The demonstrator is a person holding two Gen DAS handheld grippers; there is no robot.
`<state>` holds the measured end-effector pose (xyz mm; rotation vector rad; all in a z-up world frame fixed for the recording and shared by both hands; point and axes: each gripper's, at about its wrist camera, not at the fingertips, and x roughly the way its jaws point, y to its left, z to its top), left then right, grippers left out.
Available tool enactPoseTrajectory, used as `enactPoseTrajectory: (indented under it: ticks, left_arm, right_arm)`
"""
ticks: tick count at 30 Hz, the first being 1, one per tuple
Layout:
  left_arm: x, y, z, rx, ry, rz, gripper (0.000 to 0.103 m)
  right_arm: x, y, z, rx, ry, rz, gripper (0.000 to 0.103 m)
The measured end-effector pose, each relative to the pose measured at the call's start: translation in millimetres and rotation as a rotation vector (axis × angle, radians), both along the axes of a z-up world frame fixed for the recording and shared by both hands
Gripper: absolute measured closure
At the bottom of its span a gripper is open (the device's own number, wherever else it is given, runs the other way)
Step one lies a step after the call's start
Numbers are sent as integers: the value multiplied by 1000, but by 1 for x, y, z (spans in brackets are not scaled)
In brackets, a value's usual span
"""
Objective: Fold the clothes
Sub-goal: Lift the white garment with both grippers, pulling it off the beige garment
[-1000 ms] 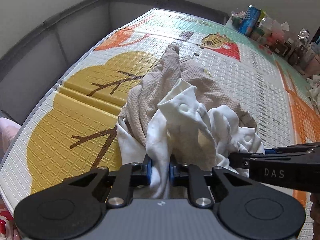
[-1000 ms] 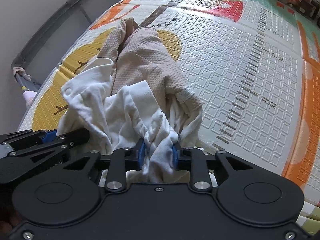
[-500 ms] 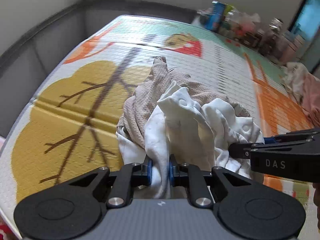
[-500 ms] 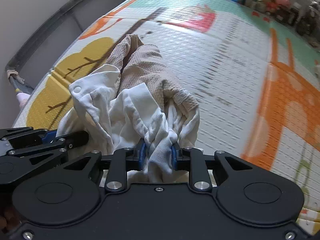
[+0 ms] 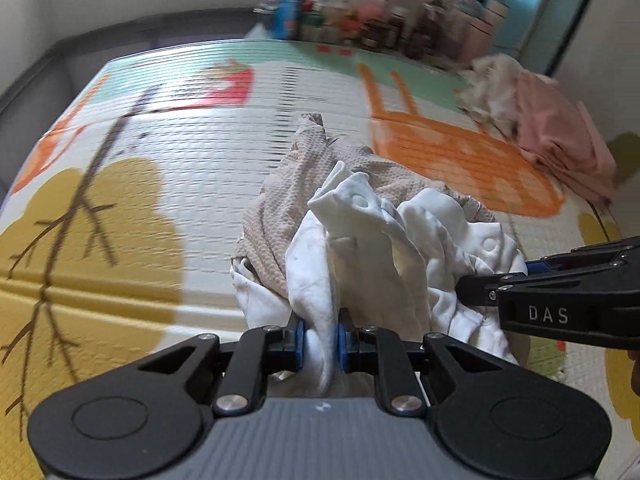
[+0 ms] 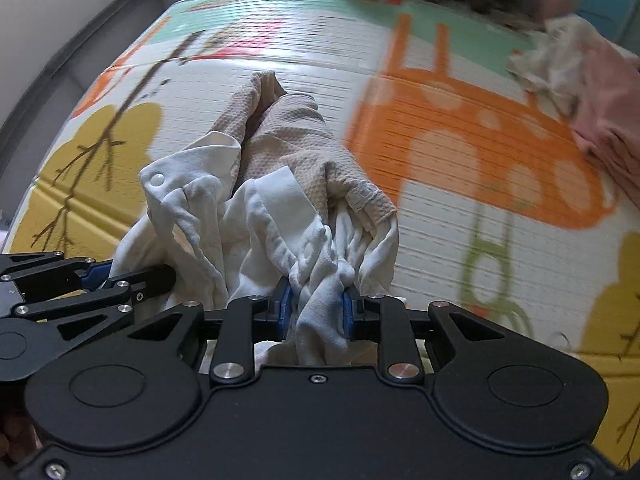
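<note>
Far clutter (image 5: 372,20) and play mat (image 5: 192,152) print are motion-blurred.

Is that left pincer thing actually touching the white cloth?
Touching. In the left wrist view, the left tool is shut on a fold of the white cloth, pinched between its blue pads.

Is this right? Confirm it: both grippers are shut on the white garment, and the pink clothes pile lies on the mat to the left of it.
Not quite. Both the left gripper and right gripper are shut on the white garment, but the pink clothes pile lies to its right on the mat, as both wrist views show.
</note>
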<state>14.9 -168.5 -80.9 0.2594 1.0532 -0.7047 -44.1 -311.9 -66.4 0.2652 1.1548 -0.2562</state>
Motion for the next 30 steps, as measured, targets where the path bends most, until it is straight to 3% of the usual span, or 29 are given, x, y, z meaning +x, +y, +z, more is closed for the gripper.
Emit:
enactPoseTrajectory:
  ticks: [12, 30]
  left_arm:
    - [-37, -65, -1, 32, 0, -136, 86]
    - [-77, -103, -5, 68, 13, -226, 86]
  right_arm:
    - [-56, -60, 1, 14, 2, -140, 81]
    - [-110, -99, -4, 35, 17, -232, 81]
